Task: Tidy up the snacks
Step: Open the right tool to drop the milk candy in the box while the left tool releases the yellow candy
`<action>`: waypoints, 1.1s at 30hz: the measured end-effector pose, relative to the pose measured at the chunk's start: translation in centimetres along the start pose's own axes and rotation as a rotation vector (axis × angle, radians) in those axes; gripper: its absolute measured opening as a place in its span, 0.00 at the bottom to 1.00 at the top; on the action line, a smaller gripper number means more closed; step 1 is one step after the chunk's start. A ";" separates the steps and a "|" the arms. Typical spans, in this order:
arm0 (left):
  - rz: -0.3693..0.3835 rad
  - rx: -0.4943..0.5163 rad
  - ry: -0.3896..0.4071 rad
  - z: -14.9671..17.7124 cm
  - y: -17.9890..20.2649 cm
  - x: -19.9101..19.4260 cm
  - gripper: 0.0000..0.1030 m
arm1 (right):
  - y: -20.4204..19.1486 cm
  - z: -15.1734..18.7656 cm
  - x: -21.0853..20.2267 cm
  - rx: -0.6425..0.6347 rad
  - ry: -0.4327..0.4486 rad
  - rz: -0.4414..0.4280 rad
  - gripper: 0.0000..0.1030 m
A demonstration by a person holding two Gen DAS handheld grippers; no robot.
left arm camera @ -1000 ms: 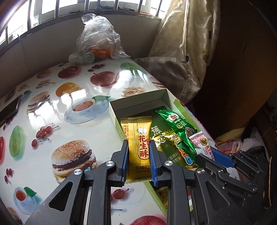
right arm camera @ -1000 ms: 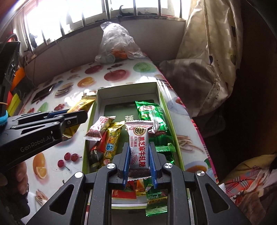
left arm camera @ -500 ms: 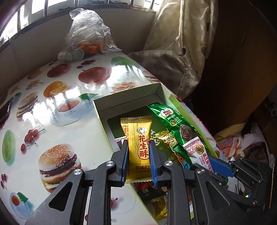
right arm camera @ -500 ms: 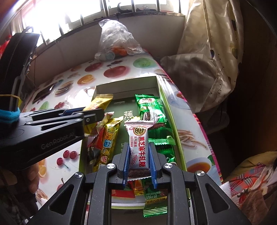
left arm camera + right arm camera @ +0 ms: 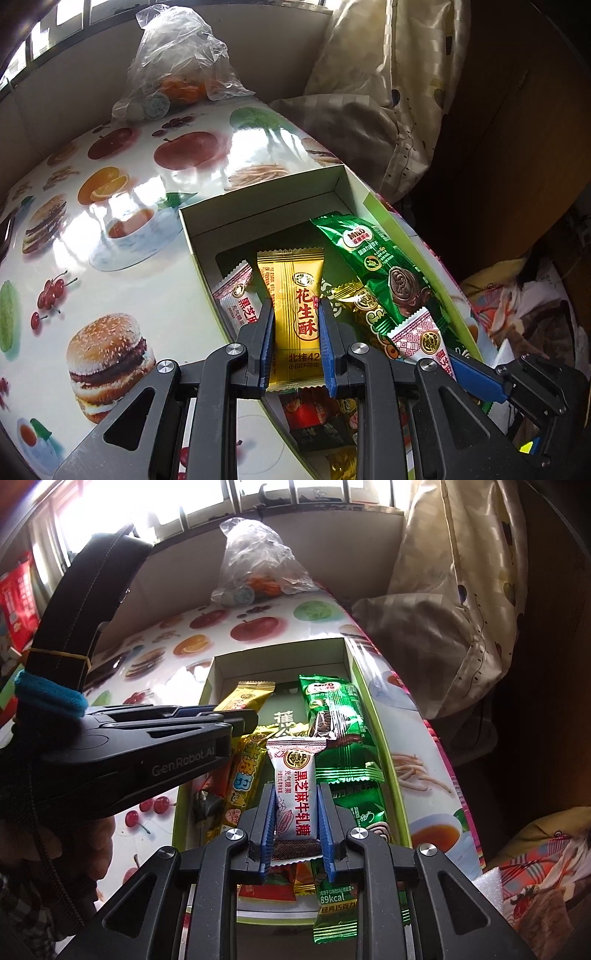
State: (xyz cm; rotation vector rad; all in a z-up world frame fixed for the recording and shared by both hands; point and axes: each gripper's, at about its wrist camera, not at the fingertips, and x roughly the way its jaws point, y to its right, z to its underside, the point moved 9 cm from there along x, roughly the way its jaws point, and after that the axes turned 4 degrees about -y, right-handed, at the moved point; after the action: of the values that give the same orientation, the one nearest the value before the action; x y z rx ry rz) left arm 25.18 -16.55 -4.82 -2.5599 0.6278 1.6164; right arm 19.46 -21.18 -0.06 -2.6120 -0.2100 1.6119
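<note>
My left gripper point(image 5: 295, 325) is shut on a gold peanut candy packet point(image 5: 295, 306) and holds it over the open white box point(image 5: 258, 210). My right gripper point(image 5: 295, 812) is shut on a white and pink sesame candy packet point(image 5: 295, 786) above the same box point(image 5: 280, 661). The left gripper also shows in the right wrist view point(image 5: 236, 720), with the gold packet point(image 5: 247, 698) sticking out past it. The right gripper shows at the lower right of the left wrist view point(image 5: 476, 376), with the white packet point(image 5: 424, 339). A green Milo packet point(image 5: 373, 258) and several other snacks lie in the box.
The box sits on a table with a glossy fruit and burger print cloth point(image 5: 110, 295), near its right edge. A clear plastic bag with oranges point(image 5: 173, 74) stands at the far end. A cream curtain point(image 5: 461, 572) hangs to the right. A dark phone point(image 5: 107, 668) lies at the left.
My left gripper has moved right, carrying the gold packet from above the box's left wall to over the box's inside. The right gripper has kept its hold and barely moved.
</note>
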 end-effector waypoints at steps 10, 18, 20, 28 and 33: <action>0.012 -0.008 -0.014 0.1 0.1 0.5 0.22 | 0.0 0.0 0.0 -0.011 0.012 0.015 0.22; 0.012 -0.009 -0.013 0.1 0.2 0.4 0.23 | -0.1 0.0 0.0 -0.014 0.014 0.015 0.28; 0.012 -0.008 -0.013 0.1 0.2 0.4 0.23 | -0.1 0.0 0.0 -0.012 0.017 0.021 0.35; 0.015 -0.009 -0.006 0.2 0.3 -0.1 0.34 | 0.2 0.1 -0.2 0.005 0.020 0.022 0.40; 0.021 -0.007 0.003 0.3 0.5 -0.6 0.42 | 0.3 0.3 -0.4 0.016 0.023 0.021 0.42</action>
State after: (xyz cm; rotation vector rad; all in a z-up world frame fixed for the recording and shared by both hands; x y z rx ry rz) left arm 24.53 -16.75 -4.32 -2.5701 0.6532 1.6241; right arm 19.08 -21.50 0.15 -2.6283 -0.1680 1.5831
